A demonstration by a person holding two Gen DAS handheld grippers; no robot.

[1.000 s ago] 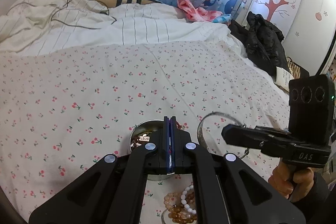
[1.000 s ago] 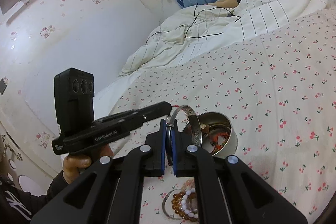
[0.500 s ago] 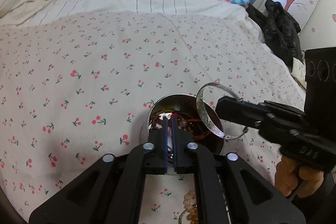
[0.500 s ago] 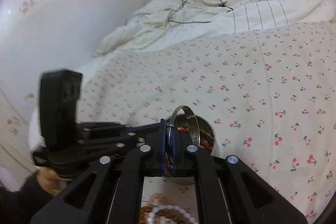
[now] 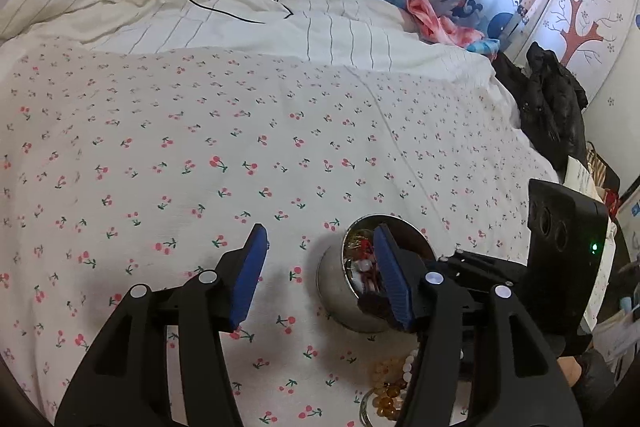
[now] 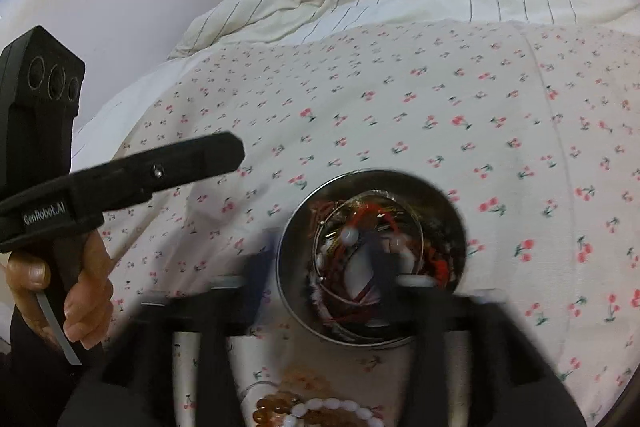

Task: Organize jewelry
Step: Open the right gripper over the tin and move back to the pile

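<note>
Both claws over the bed [image 5: 280, 147], cherry-print sheet, both pitched downward. My right claw [image 6: 320, 271] sits directly above the steel tin [image 6: 452, 211]; its jaws are opening, blurred in its own view, nothing pressed between the pads. The silver bangle [image 6: 416, 223] lies flat inside the tin on top of a tangle of red cord and beads, so I judge that piece as delivered. My left claw [image 5: 320, 275] is also opening, empty, one blue pad [image 5: 248, 279] over bare sheet, the other overlapping the tin's near rim in the left wrist view. What is left to sort: the bead bracelets [image 6: 320, 409], amber and white, lying on the sheet just on the near side of the tin, toward me, under both claws' frames. That is the relation that matters: they are behind the fingertips, not ahead. Either claw would need to draw back and tip down steeper. In the right wrist view the bracelets sit centred below the claw; in the left they lie off to the right, so I reckon the right hand is better placed.
</note>
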